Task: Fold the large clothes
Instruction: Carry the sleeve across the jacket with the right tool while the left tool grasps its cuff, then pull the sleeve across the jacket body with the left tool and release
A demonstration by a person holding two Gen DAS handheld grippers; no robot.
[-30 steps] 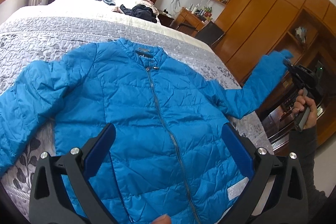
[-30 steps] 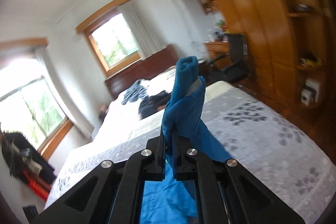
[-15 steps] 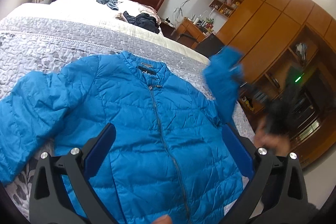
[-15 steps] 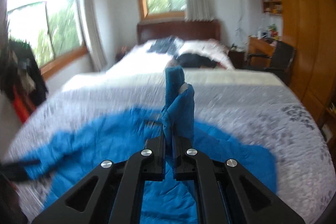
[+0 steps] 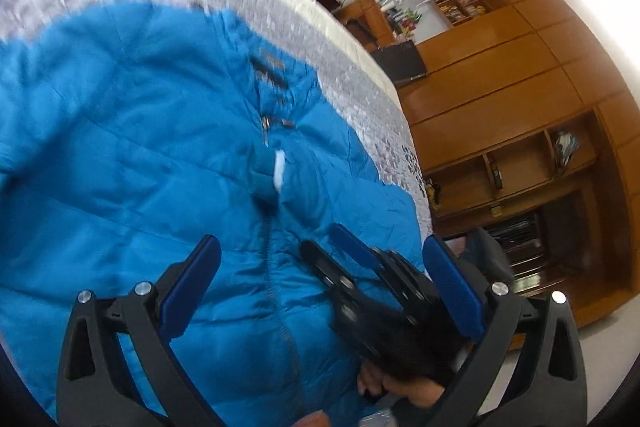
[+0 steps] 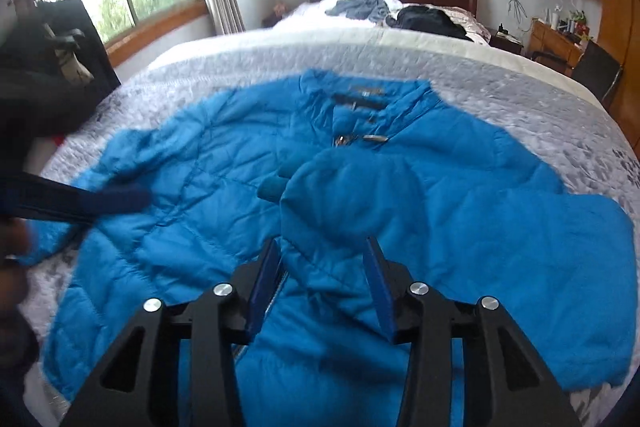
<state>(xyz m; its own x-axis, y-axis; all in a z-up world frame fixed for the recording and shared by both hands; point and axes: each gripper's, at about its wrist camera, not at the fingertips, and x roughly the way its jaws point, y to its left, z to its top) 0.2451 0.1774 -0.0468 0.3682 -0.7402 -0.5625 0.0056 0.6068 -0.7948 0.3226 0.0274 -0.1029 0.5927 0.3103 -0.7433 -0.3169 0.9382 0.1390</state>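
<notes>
Left gripper (image 5: 320,291) has its two blue fingers spread wide apart with nothing in them, and it hangs over the lower front of the blue jacket (image 5: 132,155). From this side the picture is blurry, but the jacket lies flat on the grey bedspread (image 5: 352,67) with its zip running down the middle, and the folded sleeve (image 5: 280,179) rests across the chest. Just past it, the right gripper (image 5: 340,251) sits low over that sleeve. The sleeve is puffy, so it might spring back and slide off the chest if nothing presses it down. From the other side, the right gripper (image 6: 324,271) has its fingers apart too, one on each side of the sleeve (image 6: 344,203), and they do not look like they squeeze it. A finger could catch the soft cloth when it pulls away and drag the fold open. The jacket (image 6: 192,187) is bright blue, quilted and soft, with its collar at the far end. Its other sleeve (image 6: 100,187) lies out to the side, not folded yet, close to the left gripper's finger (image 6: 100,201).
</notes>
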